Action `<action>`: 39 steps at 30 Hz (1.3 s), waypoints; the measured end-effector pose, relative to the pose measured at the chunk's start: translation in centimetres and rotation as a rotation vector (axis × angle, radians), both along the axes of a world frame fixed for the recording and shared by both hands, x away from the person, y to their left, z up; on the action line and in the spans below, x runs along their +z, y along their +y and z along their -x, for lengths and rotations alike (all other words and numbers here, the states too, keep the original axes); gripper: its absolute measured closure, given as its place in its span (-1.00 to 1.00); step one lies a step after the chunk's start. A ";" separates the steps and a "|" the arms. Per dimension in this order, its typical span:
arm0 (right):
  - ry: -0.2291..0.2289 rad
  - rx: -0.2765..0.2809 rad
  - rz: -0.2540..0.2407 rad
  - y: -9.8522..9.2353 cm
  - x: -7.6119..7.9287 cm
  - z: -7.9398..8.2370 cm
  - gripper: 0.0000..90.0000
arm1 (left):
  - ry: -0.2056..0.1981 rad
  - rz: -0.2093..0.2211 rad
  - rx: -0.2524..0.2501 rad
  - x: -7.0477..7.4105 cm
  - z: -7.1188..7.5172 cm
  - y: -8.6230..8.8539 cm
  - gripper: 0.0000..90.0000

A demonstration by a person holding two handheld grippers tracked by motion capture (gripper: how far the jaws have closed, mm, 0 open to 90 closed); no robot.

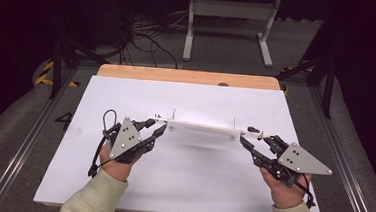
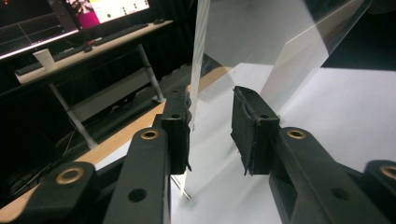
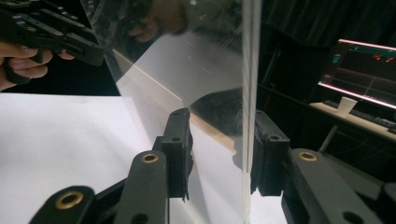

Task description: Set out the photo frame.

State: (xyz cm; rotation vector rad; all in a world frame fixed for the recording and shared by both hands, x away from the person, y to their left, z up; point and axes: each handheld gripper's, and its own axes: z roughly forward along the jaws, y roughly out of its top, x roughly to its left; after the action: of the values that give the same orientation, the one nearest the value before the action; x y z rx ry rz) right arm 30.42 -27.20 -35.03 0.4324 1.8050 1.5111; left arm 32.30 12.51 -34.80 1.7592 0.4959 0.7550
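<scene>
Black jaws of the left gripper [image 2: 210, 126] straddle one end of a clear panel [image 2: 243, 42]. The panel's edge lies against one pad [image 2: 180, 130], while see-through material or a gap runs to the other pad [image 2: 247, 135]. I cannot tell whether the left gripper truly clamps. The right gripper [image 3: 222, 149] is the same at the opposite end: the edge meets one pad [image 3: 268, 154] and stands off the other [image 3: 180, 149], so its grip is likewise unclear.

From above, the panel [image 1: 202, 125] hangs just over the middle of the white table [image 1: 181, 180], spanning between the left gripper [image 1: 157, 125] and the right gripper [image 1: 247, 135]. A soft shadow on the table below suggests it is clear of the surface. Two small pegs stand up from the panel.

The step in hand looks like a two-handed lift. To do it well, both pads at each end should bear on the panel before it goes higher over the table. The hands should rise together so the panel stays level with the table, neither end leading. Pulling the ends apart or pushing them together could bow the thin panel or let it slip. A slow, even pace over the table suits it.
</scene>
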 end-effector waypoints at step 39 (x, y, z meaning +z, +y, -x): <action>0.158 -0.006 -0.122 1.7 3.5 1.7 0.30 | 0.121 0.018 0.016 4.2 3.6 1.7 0.61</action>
State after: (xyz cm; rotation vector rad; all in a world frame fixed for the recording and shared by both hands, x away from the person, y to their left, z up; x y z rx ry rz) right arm 28.70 -25.55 -31.58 0.6316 1.8354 1.6278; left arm 28.66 14.22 -30.60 1.7936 0.5974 0.6559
